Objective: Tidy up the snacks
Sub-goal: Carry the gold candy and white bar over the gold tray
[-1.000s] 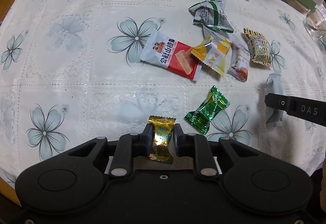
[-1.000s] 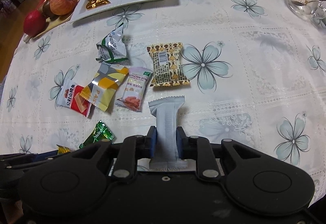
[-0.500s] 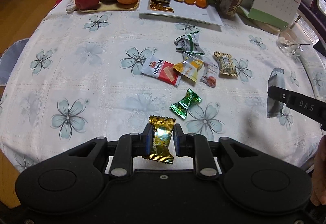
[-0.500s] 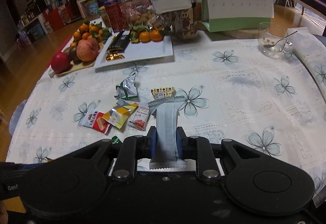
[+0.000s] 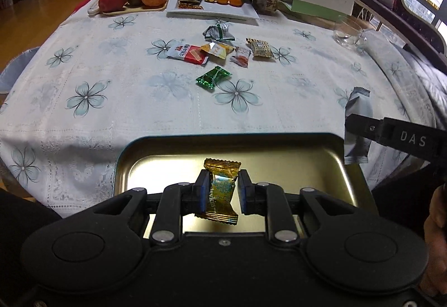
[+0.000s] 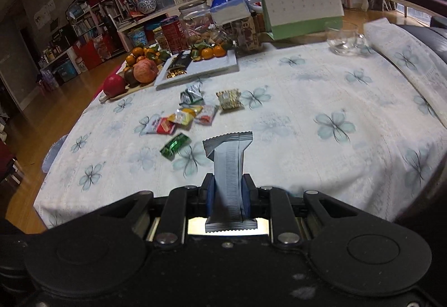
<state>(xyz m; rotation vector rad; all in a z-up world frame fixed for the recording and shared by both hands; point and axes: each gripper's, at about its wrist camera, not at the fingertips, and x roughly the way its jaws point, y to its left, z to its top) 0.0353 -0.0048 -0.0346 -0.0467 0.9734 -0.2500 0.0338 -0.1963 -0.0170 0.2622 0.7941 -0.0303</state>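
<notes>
Holding two snacks at once, both above the near table edge. Left gripper [image 5: 220,192] clamped on gold candy [image 5: 220,189], pinched mid-body w/ twisted ends free above and below, low centre of left view, right over the open tin tray [image 5: 349,167]. Probably feather-light, crinkly foil, slippery; a waist grip looks right, ends would likely tear or slide out. Tray rim raised all round, shiny floor bare in view, so plenty of room to let go straight down; only the near rim hidden under the gripper body.

Right gripper [image 6: 226,196] clamped on grey bar [image 6: 227,167], lower centre of right view, standing upright w/ crimped ends sticking out top and bottom. In left view same bar shows at right edge, just beside tray's right rim, not yet over it. Looks light but stiffer than the candy; the long top end could catch the rim, so prob. needs a shift toward frame centre.

Remaining loose: green candy [image 5: 213,77] mid-frame, wrapper cluster [image 5: 220,51] beyond it, upper centre. Bare floral tablecloth [image 5: 83,95] between tray and those, open approach.
</notes>
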